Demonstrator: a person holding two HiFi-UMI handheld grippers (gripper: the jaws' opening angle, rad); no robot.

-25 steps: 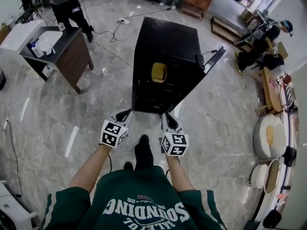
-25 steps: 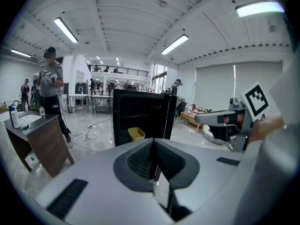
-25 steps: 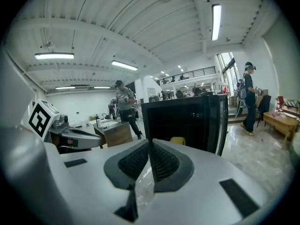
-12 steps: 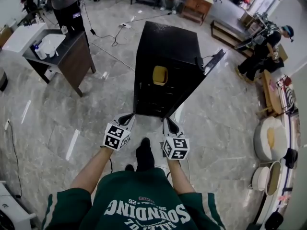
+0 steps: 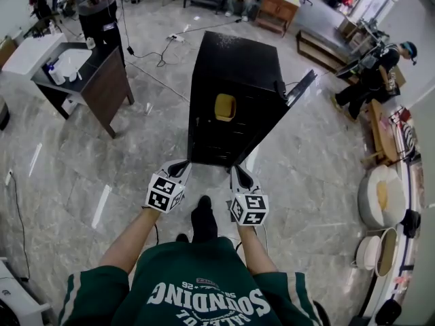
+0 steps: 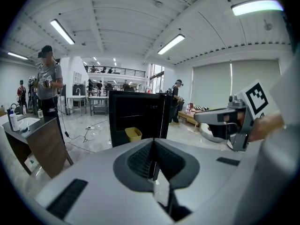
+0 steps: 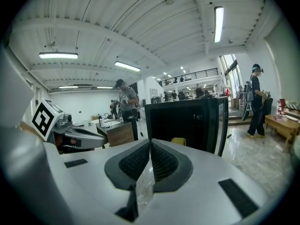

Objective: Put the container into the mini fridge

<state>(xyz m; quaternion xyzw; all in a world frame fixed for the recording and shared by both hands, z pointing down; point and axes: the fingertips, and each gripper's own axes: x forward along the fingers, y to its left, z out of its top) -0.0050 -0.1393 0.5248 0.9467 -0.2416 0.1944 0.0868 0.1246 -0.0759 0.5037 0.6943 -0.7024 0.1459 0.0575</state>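
Observation:
A black mini fridge (image 5: pixel 234 80) stands on the floor ahead with its door (image 5: pixel 299 89) swung open to the right. A yellow container (image 5: pixel 225 106) sits on a shelf inside it, also visible as the container (image 6: pixel 133 134) and the container (image 7: pixel 178 141) in the gripper views. My left gripper (image 5: pixel 180 166) and right gripper (image 5: pixel 237 170) hover side by side just short of the fridge's front, both shut and empty. In the left gripper view the jaws (image 6: pixel 153 159) meet; the right gripper (image 7: pixel 150 159) looks the same.
A dark wooden cabinet with a white sink (image 5: pixel 95 73) stands left, a person (image 5: pixel 98 9) behind it. Cables (image 5: pixel 160 43) run across the marble floor. Another person (image 5: pixel 370 73) and benches stand at right, round white items (image 5: pixel 380 195) along the right edge.
Both grippers drew back slightly toward me and stay shut. The people in the background shifted a little.

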